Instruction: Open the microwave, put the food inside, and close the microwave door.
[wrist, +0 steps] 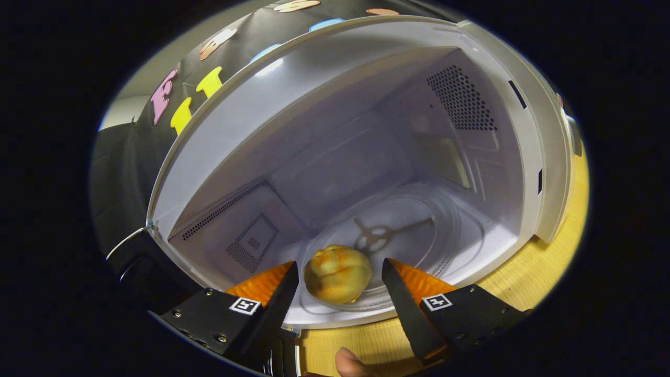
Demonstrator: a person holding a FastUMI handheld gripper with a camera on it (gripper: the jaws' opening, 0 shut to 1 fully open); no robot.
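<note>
The white microwave (502, 131) stands with its cavity wide open in front of me. A yellow-orange bun-like food piece (337, 274) rests on the near edge of the glass turntable (419, 246) inside. My gripper (340, 272) is open, its two fingers on either side of the food with a gap on each side, touching neither flank. The microwave door (141, 272) is a dark edge at the left, swung open.
The microwave sits on a light wooden table (549, 262). A fingertip (348, 364) of the person's hand shows just behind the fingers. Perforated vents line the cavity's left wall and upper right wall.
</note>
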